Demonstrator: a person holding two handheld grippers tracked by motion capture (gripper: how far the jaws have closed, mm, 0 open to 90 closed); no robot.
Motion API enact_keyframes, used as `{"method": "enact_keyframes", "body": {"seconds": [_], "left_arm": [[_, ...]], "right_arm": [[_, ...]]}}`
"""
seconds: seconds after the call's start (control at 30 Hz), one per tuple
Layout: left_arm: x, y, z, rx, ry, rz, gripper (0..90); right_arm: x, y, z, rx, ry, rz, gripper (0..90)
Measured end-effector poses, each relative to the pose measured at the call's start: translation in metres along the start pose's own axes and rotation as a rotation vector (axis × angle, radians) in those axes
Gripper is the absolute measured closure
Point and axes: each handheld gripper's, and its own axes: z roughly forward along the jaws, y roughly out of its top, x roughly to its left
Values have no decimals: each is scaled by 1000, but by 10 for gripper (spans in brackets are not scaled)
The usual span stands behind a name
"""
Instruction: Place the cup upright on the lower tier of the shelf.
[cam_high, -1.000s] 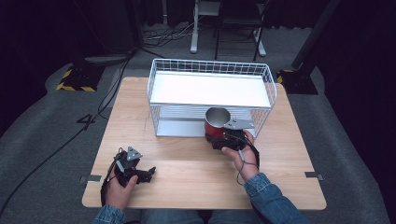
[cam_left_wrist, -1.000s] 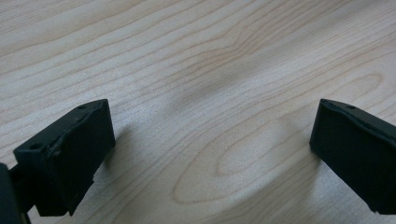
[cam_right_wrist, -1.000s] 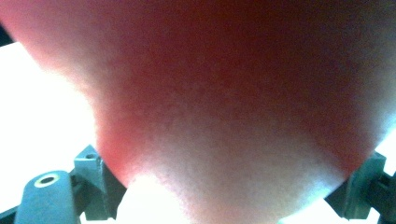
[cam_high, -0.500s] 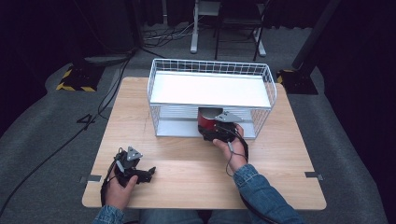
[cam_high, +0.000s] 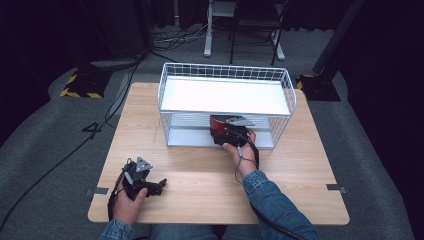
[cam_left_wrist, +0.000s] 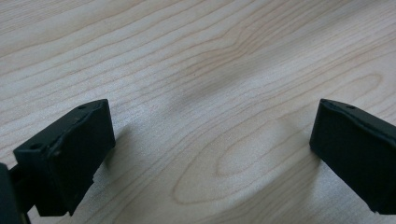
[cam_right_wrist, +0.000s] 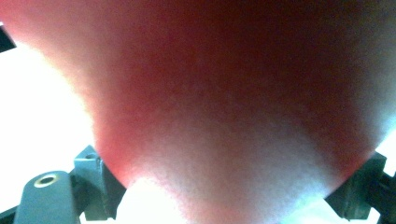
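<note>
A red cup (cam_high: 218, 123) is held in the right gripper (cam_high: 229, 134) at the front opening of a white wire rack (cam_high: 226, 80). In the high view the cup lies tilted on its side, its red wall showing under the edge of the rack's upper shelf, at the lower level. Whether it touches the lower shelf cannot be told.

In the right gripper view the cup (cam_right_wrist: 224, 102) is seen as a smooth, rounded red surface, blurred by closeness, narrowing toward the bottom of the frame. Dark jaw parts are seen at both lower corners, pressed against the cup's sides: the tongs are closed on it. A grey 3-cornered plate is carried on top of this gripper, and a thin black cable trails back over the right hand (cam_high: 241, 150) toward a blue denim sleeve (cam_high: 272, 200).

The rack is built of thin white wire in a grid, with 2 flat shelves and a raised rim round the top one. It stands on a table (cam_high: 300, 170) of pale wood.

The left gripper (cam_high: 150, 186) rests on the table near the front left corner, held by the left hand (cam_high: 129, 202). In the left gripper view its 2 blocky matte black jaws stand wide apart, with bare, fine-grained wood (cam_left_wrist: 210, 93) between them: tongs open, holding nothing.
</note>
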Motion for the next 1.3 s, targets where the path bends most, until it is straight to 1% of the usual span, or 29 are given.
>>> {"method": "enact_keyframes", "body": {"seconds": [0.07, 0.1, 0.17, 0.23, 0.3, 0.43, 0.5, 0.57, 0.7, 0.77, 1.07, 1.17, 1.23, 1.3], "left_arm": [[0, 0, 0, 0, 0, 0, 3], [0, 0, 0, 0, -1, 0, 3], [0, 0, 0, 1, -1, 0, 3], [0, 0, 0, 1, -1, 1, 3], [0, 0, 0, 1, -1, 0, 3], [0, 0, 0, 0, 0, 0, 3], [0, 0, 0, 1, -1, 0, 3], [0, 0, 0, 1, -1, 1, 3], [0, 0, 0, 3, -5, -7, 3], [0, 0, 0, 2, -6, -6, 3], [-1, 0, 0, 0, -4, -7, 3], [-1, 0, 0, 0, -4, -6, 3], [-1, 0, 0, 0, -4, -6, 3], [-1, 0, 0, 0, -4, -6, 3]], "right_arm": [[-1, 0, 2, 5, -4, 11, 164], [-1, -1, 5, 11, -17, 10, 163], [-1, -1, 6, 16, -20, 7, 163], [-1, -1, 7, 13, -22, 20, 162], [-2, -1, 8, 19, -18, 21, 162], [-3, 0, 7, 29, -12, 17, 161], [-3, 0, 7, 34, -15, 7, 158], [-3, -1, 7, 34, -13, -5, 158], [-4, -2, 7, 25, -10, -7, 157], [-4, -2, 6, 25, -12, -14, 157], [-4, -4, 2, 28, -16, -1, 158], [-5, -5, -2, 39, -12, 8, 158], [-7, -6, -7, 60, -1, 20, 158], [-7, -7, -9, 62, -2, 22, 158]]}}
